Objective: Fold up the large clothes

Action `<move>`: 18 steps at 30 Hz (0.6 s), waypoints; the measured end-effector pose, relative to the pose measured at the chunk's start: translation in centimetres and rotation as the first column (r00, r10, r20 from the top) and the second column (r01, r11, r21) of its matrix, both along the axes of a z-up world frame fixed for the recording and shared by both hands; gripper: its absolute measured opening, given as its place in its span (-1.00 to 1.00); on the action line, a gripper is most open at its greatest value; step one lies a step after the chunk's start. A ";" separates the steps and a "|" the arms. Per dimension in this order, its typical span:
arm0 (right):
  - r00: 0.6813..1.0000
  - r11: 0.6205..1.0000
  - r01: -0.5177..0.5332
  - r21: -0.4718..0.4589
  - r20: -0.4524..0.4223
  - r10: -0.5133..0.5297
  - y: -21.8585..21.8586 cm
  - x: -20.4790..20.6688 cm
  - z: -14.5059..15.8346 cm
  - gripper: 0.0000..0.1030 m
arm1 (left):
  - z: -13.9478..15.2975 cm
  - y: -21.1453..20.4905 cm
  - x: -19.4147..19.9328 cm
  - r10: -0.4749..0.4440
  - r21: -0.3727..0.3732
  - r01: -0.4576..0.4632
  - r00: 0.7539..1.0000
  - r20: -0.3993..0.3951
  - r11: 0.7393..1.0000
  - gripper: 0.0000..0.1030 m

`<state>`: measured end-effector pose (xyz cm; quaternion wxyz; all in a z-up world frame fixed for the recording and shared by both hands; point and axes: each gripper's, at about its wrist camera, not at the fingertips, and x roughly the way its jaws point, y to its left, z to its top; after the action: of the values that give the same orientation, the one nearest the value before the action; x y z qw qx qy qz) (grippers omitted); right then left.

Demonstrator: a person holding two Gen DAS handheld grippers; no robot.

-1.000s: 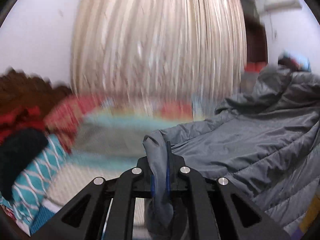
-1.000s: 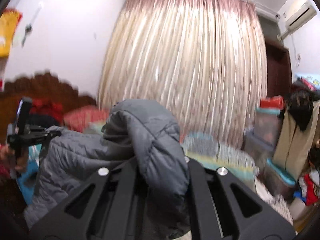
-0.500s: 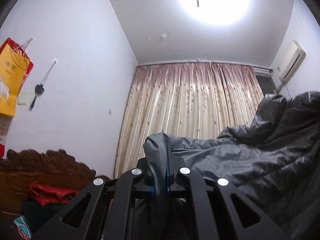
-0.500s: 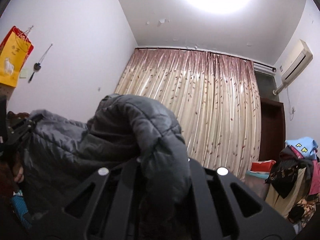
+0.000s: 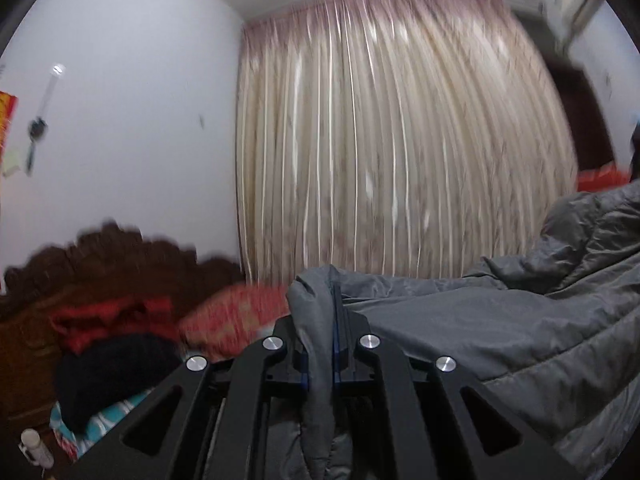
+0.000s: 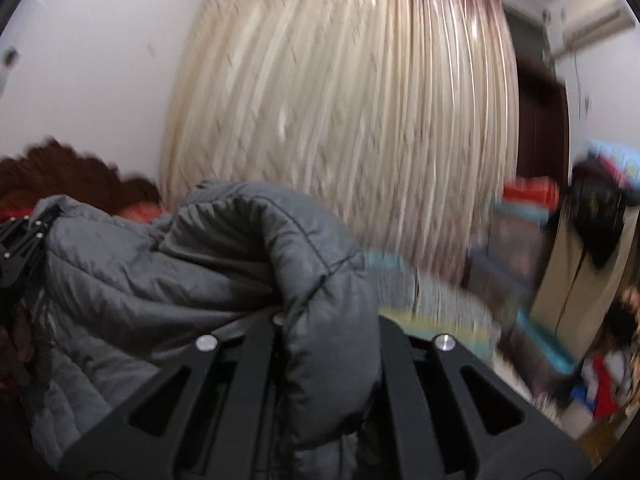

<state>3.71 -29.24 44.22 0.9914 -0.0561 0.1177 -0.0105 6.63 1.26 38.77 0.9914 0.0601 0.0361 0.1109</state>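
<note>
Both grippers have tipped down, jaws still clamping the jacket (image 5: 500,332)

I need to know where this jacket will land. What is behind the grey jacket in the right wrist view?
Behind the grey jacket: a cream curtain, a carved wooden headboard at left, and blurred striped bedding at right. The jacket hides what lies directly below it.

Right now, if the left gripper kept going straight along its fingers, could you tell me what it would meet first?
The left gripper is shut on a fold of the grey padded jacket. Beyond that fold, its line leads to the cream curtain. Nothing else shows between, though blur leaves depth unclear.
</note>
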 end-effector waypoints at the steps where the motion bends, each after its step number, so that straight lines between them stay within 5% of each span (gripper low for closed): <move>1: 0.999 1.000 0.022 0.009 -0.037 -0.022 -0.3 2.1 -1.9 -0.95 | -1.6 -0.7 2.0 0.018 0.014 -0.018 0.999 -0.028 1.000 -0.80; 3: 0.986 0.995 0.091 0.032 -0.143 -0.086 -1.1 8.0 -7.7 -0.85 | -5.6 -2.5 6.7 0.090 0.084 -0.080 0.989 -0.118 0.993 -0.81; 4: 0.974 0.992 0.125 0.032 -0.197 -0.116 -1.4 10.4 -10.7 -0.73 | -8.8 -4.1 9.7 0.128 0.153 -0.094 0.965 -0.229 0.984 -0.81; 6: 0.930 0.980 0.200 0.004 -0.315 -0.189 -1.8 14.1 -16.1 0.14 | -14.0 -5.4 13.1 0.160 0.234 -0.063 0.891 -0.425 0.970 -0.81; 9: 0.857 0.972 0.228 -0.060 -0.462 -0.229 -1.2 16.0 -25.3 0.17 | -22.4 -6.2 14.3 0.121 0.225 0.040 0.745 -0.656 0.973 -0.81; 11: 0.848 0.981 0.184 -0.066 -0.494 -0.192 -0.4 14.7 -29.2 0.17 | -26.2 -6.2 13.7 0.115 0.245 0.082 0.711 -0.694 0.966 -0.84; 14: 0.857 0.995 0.091 -0.041 -0.506 -0.099 1.1 10.7 -32.4 0.17 | -28.4 -5.8 11.5 0.140 0.315 0.117 0.716 -0.684 0.942 -0.86; 18: 0.847 0.996 -0.085 -0.013 -0.528 0.065 3.4 5.3 -33.5 0.17 | -26.7 -4.2 8.1 0.055 0.268 0.170 0.744 -0.666 0.948 -0.89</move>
<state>8.99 -25.82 10.71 0.9197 -0.0792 0.3822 0.0420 14.68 -2.95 12.02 0.8935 0.2524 0.3673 0.0553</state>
